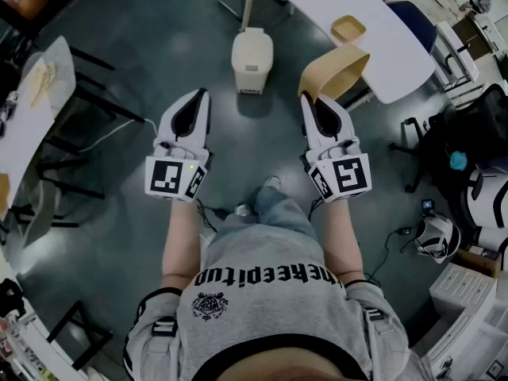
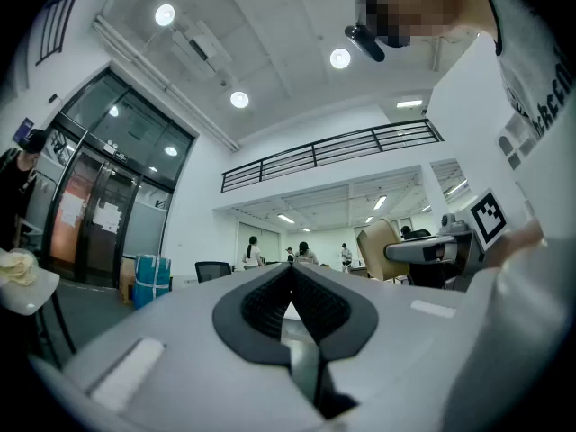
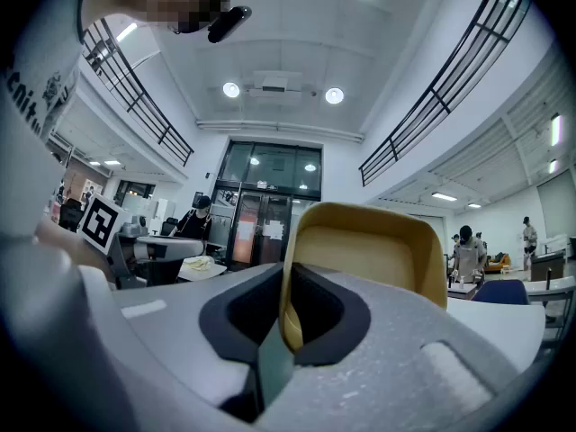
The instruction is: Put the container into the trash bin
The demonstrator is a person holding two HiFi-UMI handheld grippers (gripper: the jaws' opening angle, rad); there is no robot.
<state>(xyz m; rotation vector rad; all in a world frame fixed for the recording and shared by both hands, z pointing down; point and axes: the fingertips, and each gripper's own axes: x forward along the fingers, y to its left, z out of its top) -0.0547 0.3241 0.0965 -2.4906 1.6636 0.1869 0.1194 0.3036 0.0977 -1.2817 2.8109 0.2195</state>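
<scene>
The right gripper clamps the tan moulded-fibre container. The left gripper is closed and empty. A cream plastic trash bin stands on the floor.

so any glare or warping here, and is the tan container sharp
Head view: dim, edges bowed. Left gripper view: round ceiling lamps flare white, black balcony railing curves. Right gripper view: tan moulded container fairly sharp, clamped by the right gripper.
</scene>
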